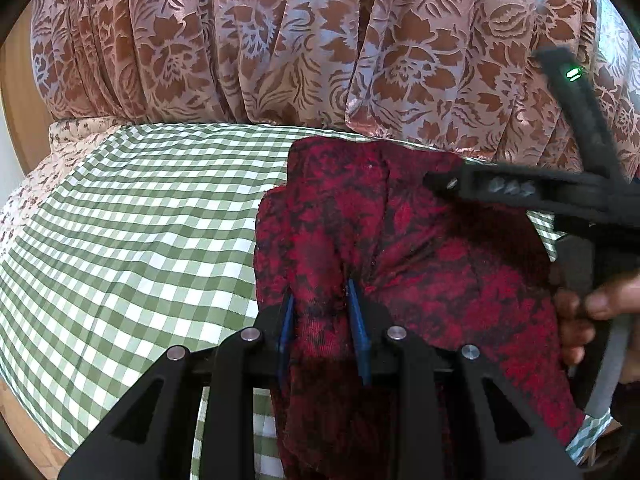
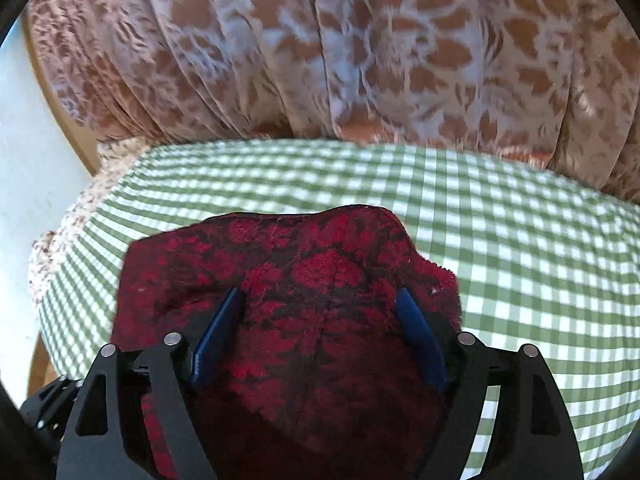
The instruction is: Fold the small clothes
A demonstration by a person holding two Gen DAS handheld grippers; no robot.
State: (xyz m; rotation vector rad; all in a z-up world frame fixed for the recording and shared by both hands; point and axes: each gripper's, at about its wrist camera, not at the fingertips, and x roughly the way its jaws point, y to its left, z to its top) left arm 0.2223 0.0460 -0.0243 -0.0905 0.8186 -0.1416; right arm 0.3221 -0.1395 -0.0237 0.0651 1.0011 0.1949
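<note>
**Red cloth pinched by the left tool, right tool spread wide above it**

Where the green-and-white checked cover (image 1: 140, 220) is spread over the counter, a red-and-black patterned cloth (image 1: 420, 272) is laid toward its right side in the left wrist view. A raised fold of that cloth is clamped between the blue pads (image 1: 358, 320) of the left tool (image 1: 322, 300) — the jaws are drawn narrow, with fabric bunched between them and hanging below. The right tool (image 2: 320, 308) is seen with its blue pads (image 2: 218, 332) standing wide apart, over the cloth (image 2: 296, 272) but not pressed onto it; nothing is gripped there. In the left wrist view the right tool's black body is seen at the far right, held by a hand (image 1: 588, 312) — partly blurred. A brown floral curtain (image 1: 280, 40) is hung behind the counter.
</note>
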